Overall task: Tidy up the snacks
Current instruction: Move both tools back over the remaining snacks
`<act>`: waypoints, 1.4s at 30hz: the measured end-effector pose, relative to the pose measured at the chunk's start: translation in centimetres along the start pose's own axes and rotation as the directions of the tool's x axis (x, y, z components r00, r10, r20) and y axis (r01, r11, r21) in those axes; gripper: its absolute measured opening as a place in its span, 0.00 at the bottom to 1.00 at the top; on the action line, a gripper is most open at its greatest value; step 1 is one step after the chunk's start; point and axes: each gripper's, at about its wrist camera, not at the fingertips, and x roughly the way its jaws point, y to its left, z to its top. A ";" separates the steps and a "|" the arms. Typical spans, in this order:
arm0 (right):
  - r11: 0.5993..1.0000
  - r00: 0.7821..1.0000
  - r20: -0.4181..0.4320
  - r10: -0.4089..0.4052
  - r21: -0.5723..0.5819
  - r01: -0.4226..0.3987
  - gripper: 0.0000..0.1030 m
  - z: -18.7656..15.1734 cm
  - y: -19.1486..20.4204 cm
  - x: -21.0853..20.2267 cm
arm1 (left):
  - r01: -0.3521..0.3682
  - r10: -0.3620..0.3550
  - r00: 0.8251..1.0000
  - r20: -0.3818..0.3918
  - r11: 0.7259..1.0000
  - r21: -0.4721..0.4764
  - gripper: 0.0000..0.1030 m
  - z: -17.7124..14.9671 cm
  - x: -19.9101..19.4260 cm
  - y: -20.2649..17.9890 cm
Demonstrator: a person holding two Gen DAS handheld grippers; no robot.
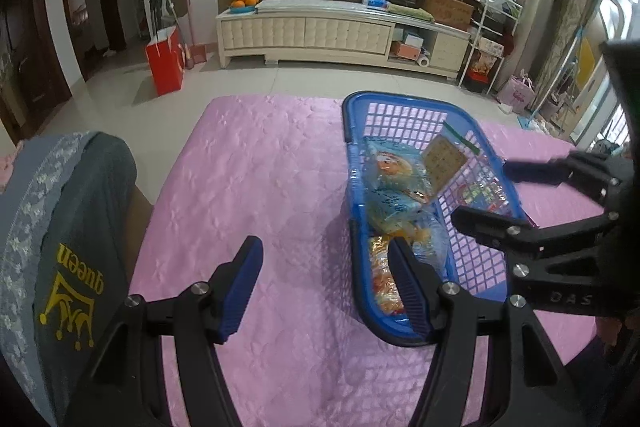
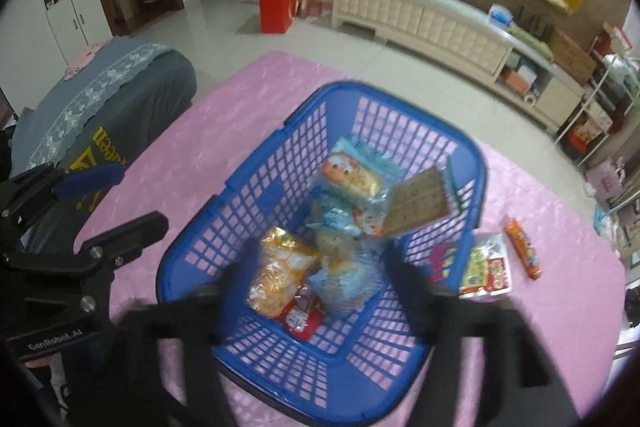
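Note:
A blue plastic basket [image 2: 476,155] stands on the pink cloth and holds several snack packets: a yellow one [image 2: 280,271], pale blue ones [image 2: 344,279], a red one [image 2: 300,319]. A clear cracker packet [image 2: 418,205] leans tilted against its far right wall. My right gripper [image 2: 320,259] hangs open over the basket's near end, its fingers blurred, nothing pressed between them. Right of the basket lie a green-red packet [image 2: 486,267] and an orange bar [image 2: 524,247]. My left gripper [image 1: 322,259] is open and empty beside the basket's [image 1: 354,115] left rim.
The pink cloth [image 1: 260,167] covers the table. A grey cushion with yellow lettering [image 1: 72,227] sits at its left edge. On the floor beyond are a red bag [image 1: 166,61] and a long cream cabinet [image 1: 320,35].

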 end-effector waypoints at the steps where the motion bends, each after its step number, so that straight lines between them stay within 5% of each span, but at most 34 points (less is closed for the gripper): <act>1: 1.000 0.999 0.029 -0.016 -0.006 0.016 0.77 -0.3 -0.1 -0.8 | 0.002 -0.002 1.000 0.006 1.000 0.005 0.68 0.0 -0.3 -0.3; 20: 0.990 0.989 0.111 -0.099 0.107 0.087 0.79 -6.2 -8.7 -9.6 | 0.073 -0.084 0.994 0.070 0.985 0.154 0.75 0.4 -4.4 -12.2; 42: 0.964 0.993 0.009 -0.122 0.241 0.116 0.82 -13.9 -20.6 -7.6 | 0.148 -0.130 0.987 -0.092 0.961 0.232 0.75 -1.0 2.1 -25.0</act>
